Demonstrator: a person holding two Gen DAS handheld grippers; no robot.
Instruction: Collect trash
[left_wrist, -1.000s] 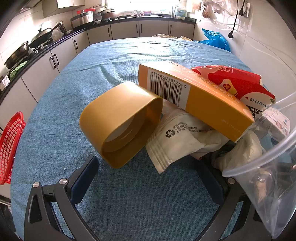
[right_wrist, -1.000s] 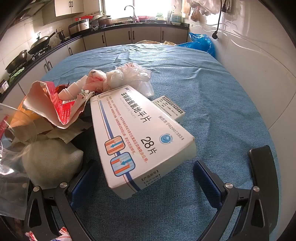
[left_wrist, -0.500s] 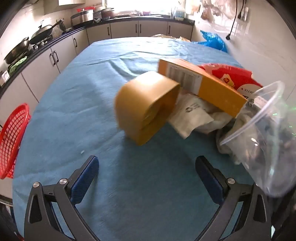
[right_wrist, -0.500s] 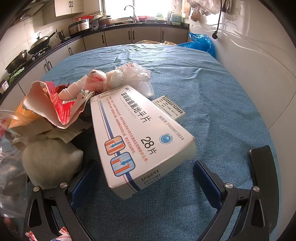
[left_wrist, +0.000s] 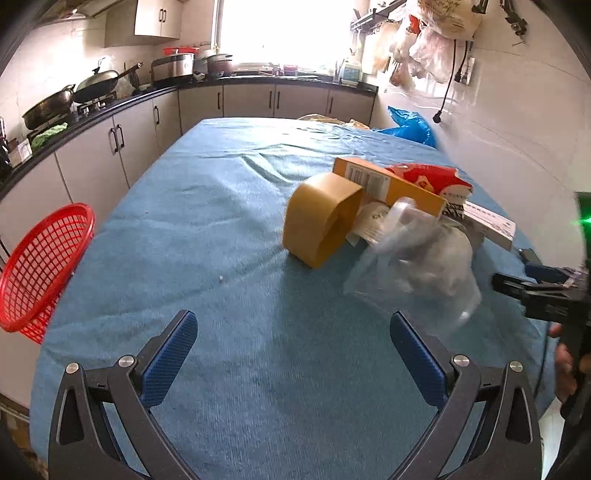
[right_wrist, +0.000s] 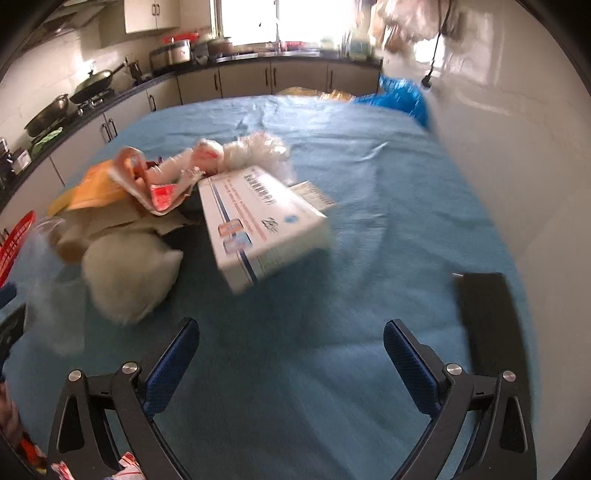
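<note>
A trash pile lies on the blue tablecloth (left_wrist: 229, 229). It holds a yellow plastic cap (left_wrist: 321, 218), an orange box (left_wrist: 388, 184), a red-and-white wrapper (left_wrist: 432, 181), a blurred clear plastic cup (left_wrist: 417, 266) and a white medicine box (right_wrist: 258, 218). A crumpled paper ball (right_wrist: 129, 273) sits at the pile's near side in the right wrist view. My left gripper (left_wrist: 293, 354) hangs open and empty, short of the cup. My right gripper (right_wrist: 291, 362) is open and empty too, short of the medicine box.
A red mesh basket (left_wrist: 44, 266) hangs off the table's left edge. A flat black object (right_wrist: 487, 321) lies near the right edge. A blue bag (right_wrist: 399, 99) sits at the far right corner. Kitchen counters run along the left and back.
Both grippers have drawn back from the pile, so it looks smaller and farther off. The clear cup now shows in front of the pile in the left wrist view.
</note>
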